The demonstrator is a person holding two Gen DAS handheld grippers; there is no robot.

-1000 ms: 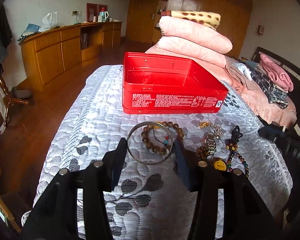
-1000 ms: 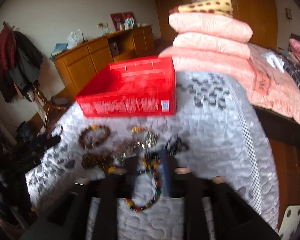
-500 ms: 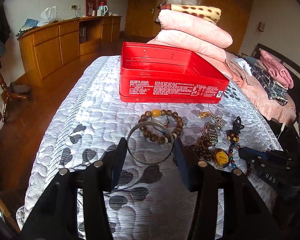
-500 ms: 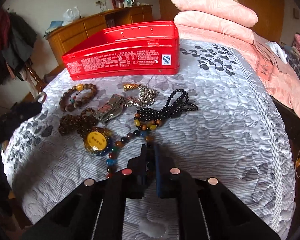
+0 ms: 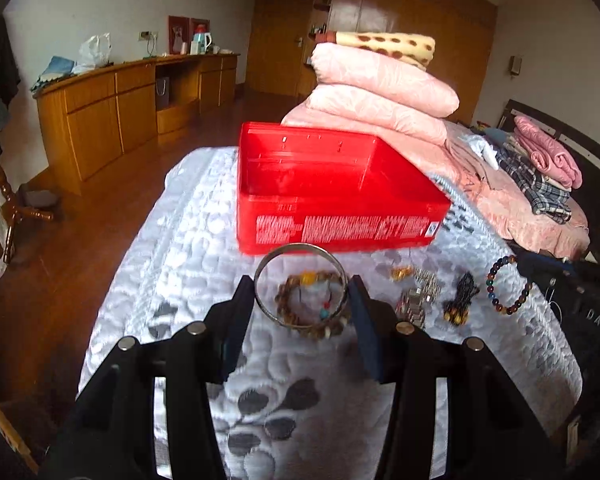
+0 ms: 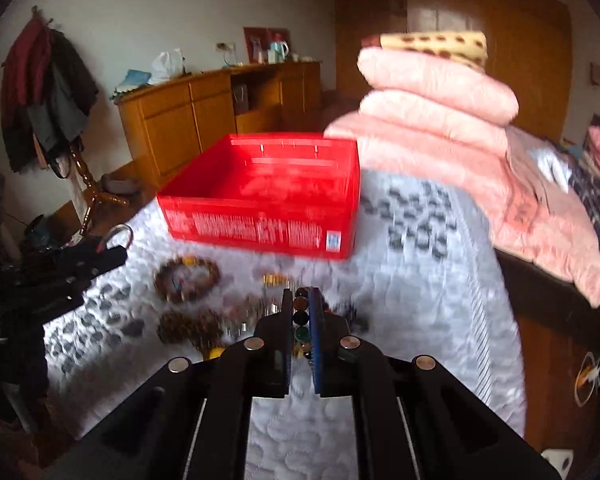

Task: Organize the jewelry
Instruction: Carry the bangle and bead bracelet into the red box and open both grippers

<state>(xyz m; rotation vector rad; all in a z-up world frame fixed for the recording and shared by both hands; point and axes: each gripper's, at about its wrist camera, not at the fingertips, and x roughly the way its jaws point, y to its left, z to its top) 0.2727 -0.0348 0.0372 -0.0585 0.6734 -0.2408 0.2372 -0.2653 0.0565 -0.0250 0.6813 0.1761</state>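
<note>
My left gripper (image 5: 300,292) is shut on a silver bangle (image 5: 265,268) and holds it above the quilt, in front of the open red tin box (image 5: 332,188). My right gripper (image 6: 301,304) is shut on a multicoloured bead bracelet (image 6: 301,318), lifted off the quilt; the bracelet also shows hanging from the right gripper in the left wrist view (image 5: 508,290). A wooden bead bracelet (image 5: 312,320), a metal chain piece (image 5: 418,294) and a black bead string (image 5: 462,298) lie on the quilt. The red box also shows in the right wrist view (image 6: 260,200).
The grey patterned quilt (image 5: 188,248) covers the bed. Pink folded bedding (image 5: 380,96) is stacked behind the box. A wooden sideboard (image 5: 112,108) stands along the left wall. The bed edge drops to the wooden floor (image 5: 60,264) on the left.
My right gripper has closed on the multicoloured bead bracelet and lifted it off the quilt. My left gripper has risen with the bangle, toward the red box.
</note>
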